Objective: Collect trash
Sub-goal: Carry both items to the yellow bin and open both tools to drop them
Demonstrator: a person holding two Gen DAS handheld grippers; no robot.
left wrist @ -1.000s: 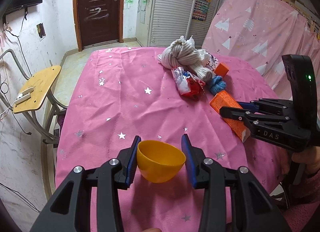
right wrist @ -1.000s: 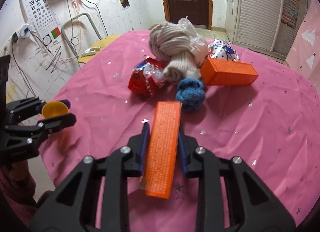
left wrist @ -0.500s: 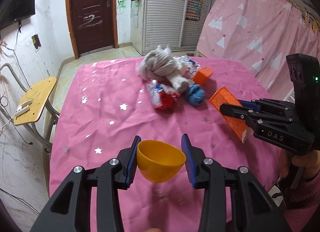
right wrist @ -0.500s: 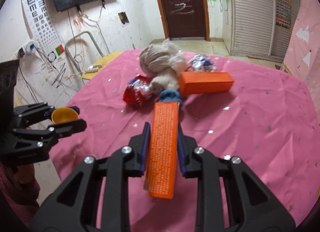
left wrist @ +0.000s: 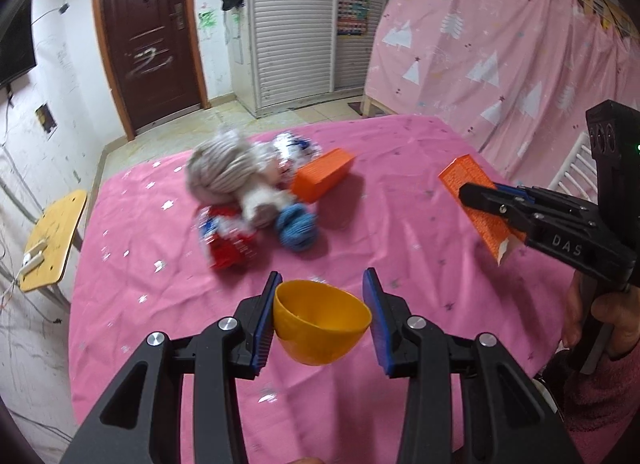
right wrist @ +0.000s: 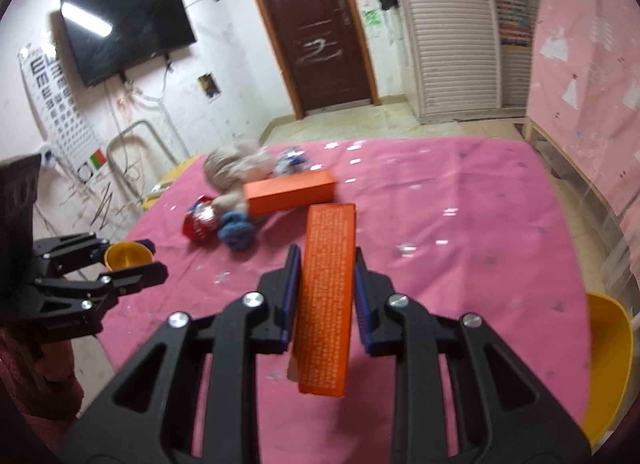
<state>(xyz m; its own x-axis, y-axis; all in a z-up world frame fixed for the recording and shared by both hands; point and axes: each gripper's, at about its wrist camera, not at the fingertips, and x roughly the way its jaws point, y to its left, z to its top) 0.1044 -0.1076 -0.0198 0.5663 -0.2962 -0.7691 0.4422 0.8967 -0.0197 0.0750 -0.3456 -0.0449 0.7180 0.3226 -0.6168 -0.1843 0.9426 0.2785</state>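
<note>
— What does my left gripper point(left wrist: 322, 314) carry?

— It clasps the yellow bowl point(left wrist: 320, 322), raised over the near edge of the pink tablecloth point(left wrist: 400, 192).

— And beyond the bowl?

— Red wrapper point(left wrist: 228, 242), cream yarn point(left wrist: 228, 174), blue yarn ball point(left wrist: 296, 226), orange box point(left wrist: 322, 174).

— My right gripper point(right wrist: 326, 296)?

— It grips a long orange carton point(right wrist: 326, 296), right of the bowl.

Dark door point(right wrist: 318, 30), wall TV point(right wrist: 126, 26), eye chart point(right wrist: 56, 104), wooden chair point(left wrist: 52, 236), white shutter cabinet point(left wrist: 292, 24), pink curtain point(left wrist: 480, 48).
</note>
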